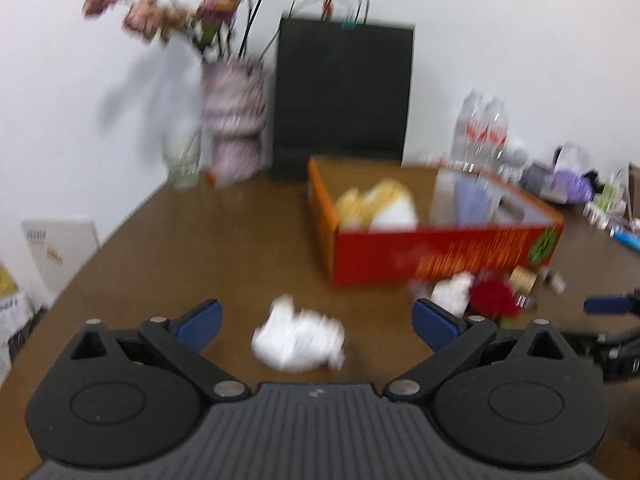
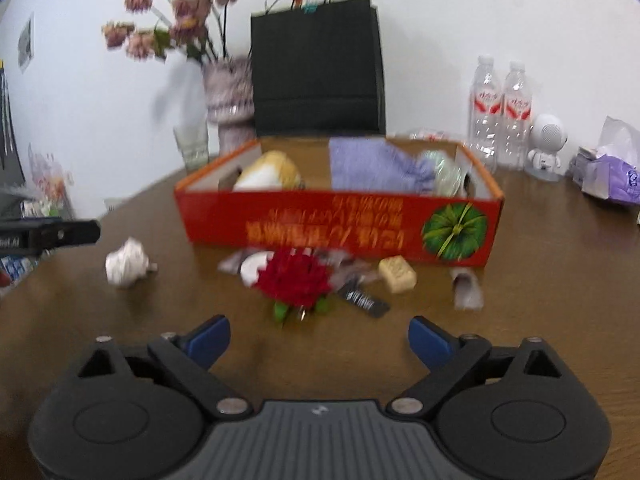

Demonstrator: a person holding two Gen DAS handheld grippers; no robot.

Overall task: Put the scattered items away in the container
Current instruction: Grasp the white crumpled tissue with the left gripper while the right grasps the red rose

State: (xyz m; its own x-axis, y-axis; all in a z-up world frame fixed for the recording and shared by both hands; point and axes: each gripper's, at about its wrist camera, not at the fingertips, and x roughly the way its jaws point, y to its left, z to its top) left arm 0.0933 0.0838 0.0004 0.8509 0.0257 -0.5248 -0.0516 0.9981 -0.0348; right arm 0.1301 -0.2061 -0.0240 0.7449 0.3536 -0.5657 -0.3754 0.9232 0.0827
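While its blue fingers stand spread wide, the left tool (image 1: 318, 326) hovers low over the table (image 1: 208, 248) — a crumpled white paper (image 1: 299, 343) lies between them, ungripped; the red box (image 1: 436, 254) sits far right.

From the right wrist, the right tool (image 2: 319, 340) is likewise spread and empty, level above the table — a red flower (image 2: 294, 278) lies just beyond, before the box (image 2: 340, 228), the paper (image 2: 127, 262) to the left.
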